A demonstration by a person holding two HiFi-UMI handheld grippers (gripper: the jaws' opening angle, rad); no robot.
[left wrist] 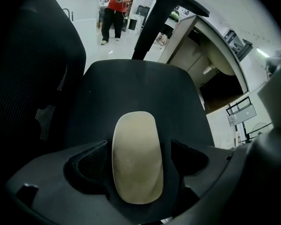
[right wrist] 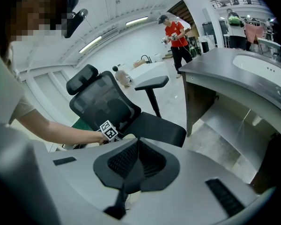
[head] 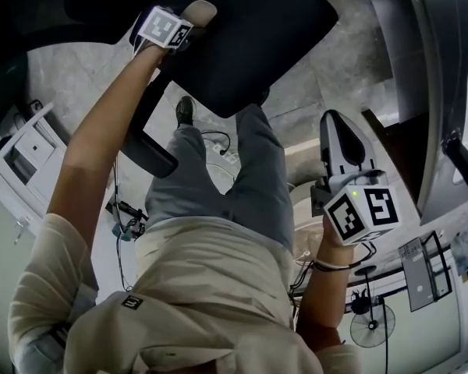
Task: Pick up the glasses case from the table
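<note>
Fingers (left wrist: 91, 165) of the left gripper (left wrist: 139, 148) stand wide apart astride the beige glasses case (left wrist: 136, 172) on the office chair seat (left wrist: 140, 86), poised to clamp; right gripper (right wrist: 136, 163) closed, empty.

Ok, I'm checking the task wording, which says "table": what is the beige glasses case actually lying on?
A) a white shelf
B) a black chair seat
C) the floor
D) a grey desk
B: in the left gripper view, the glasses case lies flat on the black chair seat, not on a table.

Beige glasses case (left wrist: 136, 158), black chair (left wrist: 140, 88)
</note>
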